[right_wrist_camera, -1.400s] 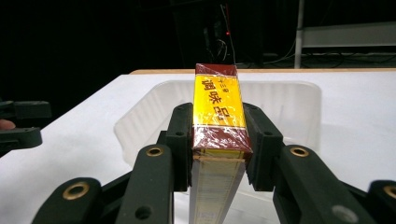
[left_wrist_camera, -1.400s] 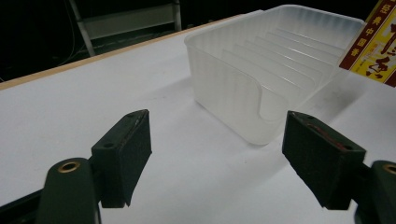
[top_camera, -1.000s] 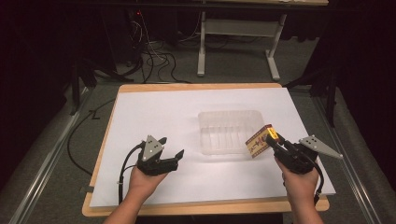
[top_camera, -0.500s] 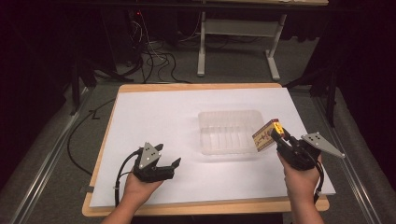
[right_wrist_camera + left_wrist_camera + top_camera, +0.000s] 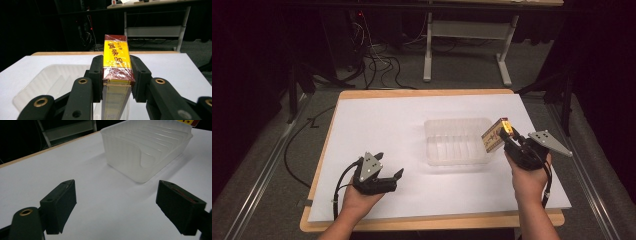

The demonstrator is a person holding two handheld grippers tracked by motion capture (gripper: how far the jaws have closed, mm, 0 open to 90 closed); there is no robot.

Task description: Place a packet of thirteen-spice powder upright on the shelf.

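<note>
While the right gripper [image 5: 506,134] is clamping its jaws on the yellow box [image 5: 116,58] just beside the clear tray's [image 5: 432,150] right rim, a tilted release is risking it toppling outside; the left gripper [image 5: 388,172] is idling, jaws apart

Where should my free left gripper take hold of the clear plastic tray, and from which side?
Probably the rim of the near end wall of the tray, coming in over the bare table with the open left gripper. That wall is thin enough to pinch, while the divider ribs inside crowd the middle.
</note>
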